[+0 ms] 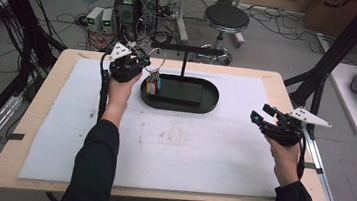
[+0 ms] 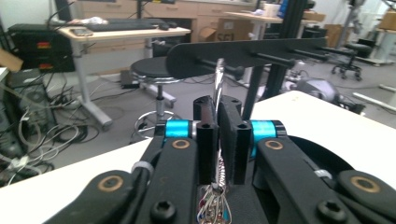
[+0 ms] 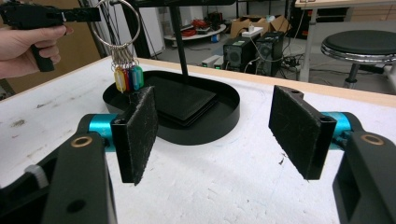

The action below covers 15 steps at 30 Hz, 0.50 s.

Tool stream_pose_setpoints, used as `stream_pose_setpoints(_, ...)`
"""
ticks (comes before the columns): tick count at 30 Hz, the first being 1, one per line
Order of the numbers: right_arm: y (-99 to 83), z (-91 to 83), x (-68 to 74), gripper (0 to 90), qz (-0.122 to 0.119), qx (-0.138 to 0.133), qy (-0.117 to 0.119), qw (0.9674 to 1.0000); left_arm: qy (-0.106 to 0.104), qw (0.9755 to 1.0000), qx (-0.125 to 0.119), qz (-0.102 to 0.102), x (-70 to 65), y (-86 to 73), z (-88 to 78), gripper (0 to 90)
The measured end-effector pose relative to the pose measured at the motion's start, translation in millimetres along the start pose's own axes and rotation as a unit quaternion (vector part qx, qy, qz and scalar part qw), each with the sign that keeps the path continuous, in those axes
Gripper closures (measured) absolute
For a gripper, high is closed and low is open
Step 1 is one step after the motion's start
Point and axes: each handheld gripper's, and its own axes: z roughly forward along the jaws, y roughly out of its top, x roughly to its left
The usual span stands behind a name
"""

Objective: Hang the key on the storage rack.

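White foam sheeting covers the bench (image 1: pixel 186 151). Left gripper (image 2: pixel 218 135) fingers pinch a key ring (image 3: pixel 116 23) of coloured tags above the black stand's tray (image 1: pixel 212 91) near the far edge; a slack pinch could drop it. Right gripper (image 3: pixel 219 128) fingers stand spread, empty.

One key ring (image 3: pixel 116 23), one black tray (image 1: pixel 211 104), two grippers, one stool (image 1: pixel 226 19).
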Motion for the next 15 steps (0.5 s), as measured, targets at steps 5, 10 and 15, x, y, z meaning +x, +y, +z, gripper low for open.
stream_pose_setpoints(5,0.0,0.6,-0.2,33.2,-0.003,0.000,0.001,1.0000,-0.001,1.0000,0.003,-0.003,2.0,-0.3,-1.3,80.0)
stream_pose_setpoints(10,-0.1,0.9,-0.8,33.1,-0.003,0.001,0.000,1.0000,0.003,1.0000,-0.006,0.005,0.1,4.2,-6.4,70.2)
stream_pose_setpoints(15,-0.3,0.9,-1.4,32.9,-0.002,0.003,-0.002,1.0000,0.014,0.9998,0.002,0.017,-2.9,10.4,-14.5,56.1)
